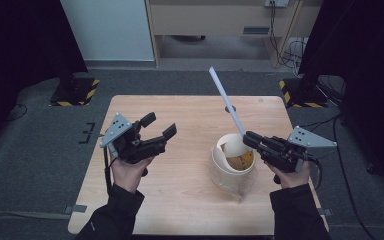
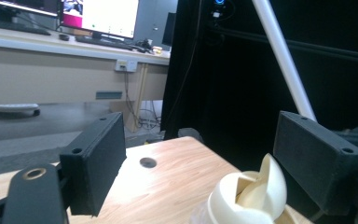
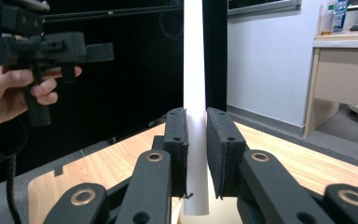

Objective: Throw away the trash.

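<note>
Up close, our right gripper (image 3: pixel 196 154) pinches the white straw (image 3: pixel 195 84); from above we see our left gripper (image 1: pixel 155 127) gaping, holding nothing, beside the cup (image 1: pixel 230 167).

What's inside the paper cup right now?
The white straw, pinched by the right gripper, slants down over the paper cup. A folded cream flap and yellow printed lining show inside; the bottom and the straw's tip are hidden.

cup: cream paper cup (image 1: pixel 232 162) stands on the light wooden table (image 1: pixel 180 200), at 4 o'clock from centre
straw: long white straw (image 1: pixel 226 101) rises from cup toward 11 o'clock
left gripper (image 1: pixel 152 131): at 9 o'clock of cup, well apart
right gripper (image 1: pixel 247 136): at 3 o'clock
</note>
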A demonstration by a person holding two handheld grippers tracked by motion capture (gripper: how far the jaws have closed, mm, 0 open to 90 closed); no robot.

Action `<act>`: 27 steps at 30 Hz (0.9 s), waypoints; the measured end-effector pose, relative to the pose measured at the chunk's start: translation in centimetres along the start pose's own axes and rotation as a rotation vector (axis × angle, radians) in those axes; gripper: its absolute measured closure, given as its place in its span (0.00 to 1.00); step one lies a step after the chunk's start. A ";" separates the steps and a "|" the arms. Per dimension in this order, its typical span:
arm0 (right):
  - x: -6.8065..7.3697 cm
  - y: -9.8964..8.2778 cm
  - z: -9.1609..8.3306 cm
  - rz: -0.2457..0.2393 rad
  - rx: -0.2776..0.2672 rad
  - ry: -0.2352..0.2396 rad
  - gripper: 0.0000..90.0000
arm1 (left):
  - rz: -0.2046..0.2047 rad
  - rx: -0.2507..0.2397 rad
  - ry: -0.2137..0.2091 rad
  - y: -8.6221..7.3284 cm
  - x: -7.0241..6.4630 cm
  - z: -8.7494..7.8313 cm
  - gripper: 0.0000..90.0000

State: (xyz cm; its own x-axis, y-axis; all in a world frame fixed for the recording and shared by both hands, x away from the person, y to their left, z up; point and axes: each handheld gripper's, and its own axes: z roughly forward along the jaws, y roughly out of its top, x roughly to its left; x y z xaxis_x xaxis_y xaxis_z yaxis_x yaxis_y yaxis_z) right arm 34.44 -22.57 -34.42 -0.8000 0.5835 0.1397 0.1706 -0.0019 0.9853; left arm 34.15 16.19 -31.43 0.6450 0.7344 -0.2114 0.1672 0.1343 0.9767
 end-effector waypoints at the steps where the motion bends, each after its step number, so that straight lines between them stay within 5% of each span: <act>1: 0.0 0.0 0.0 0.000 0.000 0.000 0.88 | 0.000 0.000 0.000 0.0 0.0 0.0 0.18; 19: 0.4 -0.5 0.8 0.005 0.023 0.034 0.88 | 0.044 0.023 -0.061 1.8 -4.6 6.2 0.26; 27: 0.5 -0.5 0.9 0.008 0.025 0.046 0.88 | 0.030 0.028 -0.070 2.0 -5.2 7.7 0.33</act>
State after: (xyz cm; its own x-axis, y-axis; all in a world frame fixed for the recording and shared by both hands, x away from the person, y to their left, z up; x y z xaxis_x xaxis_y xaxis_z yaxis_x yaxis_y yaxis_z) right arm 34.50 -21.58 -34.96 -0.8240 0.5457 0.1523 0.1907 0.0139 0.9816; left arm 36.86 7.54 -28.68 0.7001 0.6897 -0.1851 0.1671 0.0938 0.9815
